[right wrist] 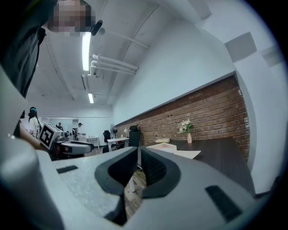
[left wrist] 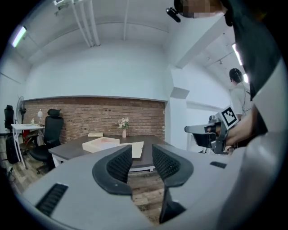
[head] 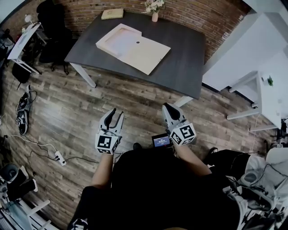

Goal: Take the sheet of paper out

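A cream folder (head: 133,47) lies open on the dark table (head: 180,63), its flap spread toward the near right. A pale sheet of paper (head: 120,41) rests in its tray half. Both grippers hover over the wooden floor close to the person's body, well short of the table. My left gripper (head: 115,113) points at the table with its jaws apart and nothing between them; in the left gripper view (left wrist: 141,155) the folder (left wrist: 105,143) shows far beyond them. My right gripper (head: 168,108) holds its jaws together, empty, and the right gripper view (right wrist: 138,157) shows the folder (right wrist: 173,151) far off.
A vase of flowers (head: 154,9) and a tan book (head: 112,14) stand at the table's far edge. A black office chair (head: 51,27) and white desk (head: 20,42) are at left, white furniture (head: 270,99) at right. Shoes (head: 22,110) and a power strip (head: 58,157) lie on the floor.
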Demonstrator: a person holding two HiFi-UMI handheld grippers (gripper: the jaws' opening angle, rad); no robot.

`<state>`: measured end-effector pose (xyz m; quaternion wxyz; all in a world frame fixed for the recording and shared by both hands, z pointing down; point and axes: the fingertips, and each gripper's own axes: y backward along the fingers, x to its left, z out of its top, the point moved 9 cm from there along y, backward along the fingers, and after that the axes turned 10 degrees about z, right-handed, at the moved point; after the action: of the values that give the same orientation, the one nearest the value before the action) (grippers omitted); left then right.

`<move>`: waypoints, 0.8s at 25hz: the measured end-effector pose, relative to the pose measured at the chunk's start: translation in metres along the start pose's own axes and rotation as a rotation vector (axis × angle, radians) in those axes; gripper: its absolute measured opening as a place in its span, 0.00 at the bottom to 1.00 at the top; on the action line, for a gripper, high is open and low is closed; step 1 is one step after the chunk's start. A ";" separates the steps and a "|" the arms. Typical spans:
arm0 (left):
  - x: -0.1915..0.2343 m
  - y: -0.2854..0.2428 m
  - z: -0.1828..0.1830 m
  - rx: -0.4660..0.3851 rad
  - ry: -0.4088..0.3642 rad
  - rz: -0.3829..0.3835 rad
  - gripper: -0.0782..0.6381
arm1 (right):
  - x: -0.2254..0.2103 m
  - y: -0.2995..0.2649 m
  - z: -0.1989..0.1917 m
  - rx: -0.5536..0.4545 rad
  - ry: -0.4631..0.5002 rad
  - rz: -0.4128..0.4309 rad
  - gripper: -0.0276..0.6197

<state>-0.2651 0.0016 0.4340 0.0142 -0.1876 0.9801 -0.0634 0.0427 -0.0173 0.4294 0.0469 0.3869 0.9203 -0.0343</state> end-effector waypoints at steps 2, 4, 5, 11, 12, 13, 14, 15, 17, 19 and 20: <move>0.010 -0.021 -0.003 0.012 0.013 -0.005 0.28 | -0.008 -0.010 0.001 0.010 -0.002 0.000 0.08; 0.017 -0.041 -0.003 0.021 0.020 -0.006 0.28 | -0.020 -0.016 -0.001 0.018 -0.012 -0.010 0.08; 0.020 -0.052 -0.002 0.026 0.023 -0.006 0.28 | -0.028 -0.020 -0.001 0.020 -0.019 -0.017 0.08; 0.043 -0.130 -0.002 0.060 0.001 0.022 0.28 | -0.096 -0.068 -0.001 0.002 -0.016 -0.002 0.08; 0.046 -0.144 0.000 0.062 -0.002 0.028 0.28 | -0.109 -0.078 -0.001 0.001 -0.012 0.003 0.08; 0.050 -0.157 0.003 0.061 0.000 0.038 0.28 | -0.123 -0.089 0.000 0.000 -0.012 0.010 0.08; 0.054 -0.171 0.007 0.058 0.006 0.050 0.28 | -0.137 -0.101 0.001 0.001 -0.018 0.019 0.08; 0.058 -0.184 0.011 0.058 0.014 0.061 0.28 | -0.151 -0.112 0.003 0.002 -0.025 0.032 0.08; 0.062 -0.211 0.017 0.069 0.024 0.077 0.28 | -0.178 -0.131 0.008 0.007 -0.035 0.061 0.08; 0.064 -0.237 0.022 0.082 0.025 0.089 0.28 | -0.204 -0.146 0.014 0.013 -0.035 0.079 0.08; 0.066 -0.250 0.026 0.086 0.023 0.095 0.28 | -0.216 -0.154 0.016 0.015 -0.035 0.084 0.08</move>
<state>-0.2333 -0.2558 0.4407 0.0139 -0.1395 0.9844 -0.1067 0.0844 -0.2795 0.4416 0.0614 0.4249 0.9020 -0.0458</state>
